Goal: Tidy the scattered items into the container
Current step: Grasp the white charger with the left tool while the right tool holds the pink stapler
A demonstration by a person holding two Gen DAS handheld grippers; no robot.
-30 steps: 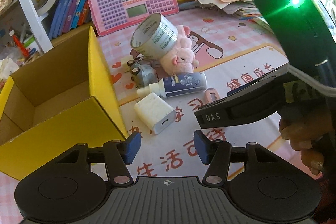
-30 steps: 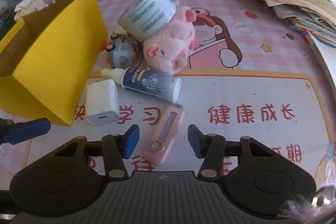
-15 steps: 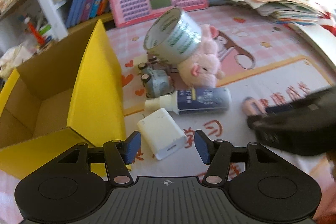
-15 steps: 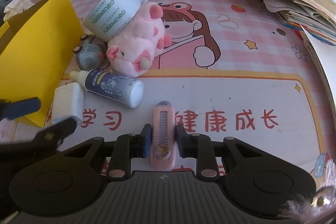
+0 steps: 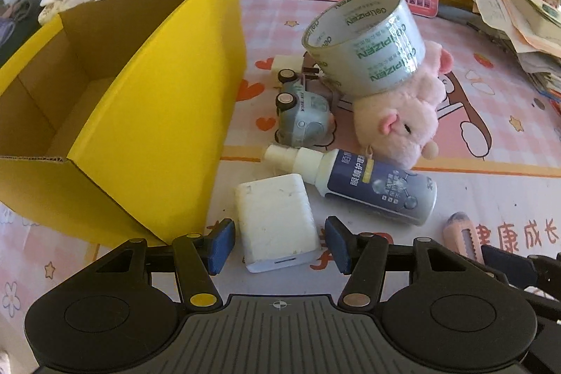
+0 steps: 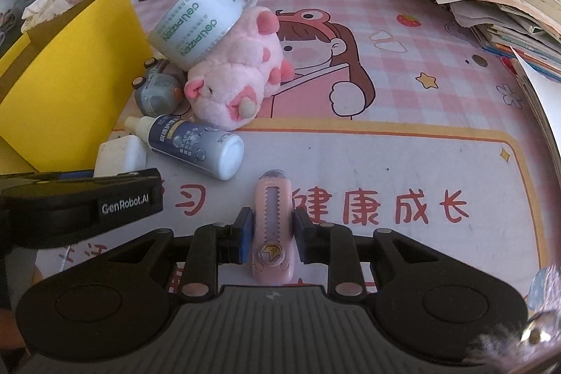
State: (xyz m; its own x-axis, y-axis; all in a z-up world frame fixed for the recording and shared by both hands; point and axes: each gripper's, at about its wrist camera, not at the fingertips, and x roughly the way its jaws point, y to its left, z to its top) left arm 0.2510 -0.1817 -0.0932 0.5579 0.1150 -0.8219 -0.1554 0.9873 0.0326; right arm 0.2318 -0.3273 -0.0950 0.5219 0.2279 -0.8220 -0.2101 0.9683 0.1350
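Pick-up step: two items addressed.
Pink cutter (image 6: 272,226) is pinched by right gripper (image 6: 271,230); white charger (image 5: 277,221) is straddled by spread left gripper (image 5: 278,246); closure, then transfer to yellow box (image 5: 147,100) at ten o'clock, is required.

Ahead of the right jaws the mat (image 6: 403,156) lies bare; ahead-left, the spray bottle (image 6: 196,146) and plush pig (image 6: 231,83) crowd it; the yellow box (image 5: 154,114) walls the left jaws' left

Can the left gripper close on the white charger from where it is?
Probably yes: the left gripper is open, its fingers either side of the white charger. The yellow box is near, not between.
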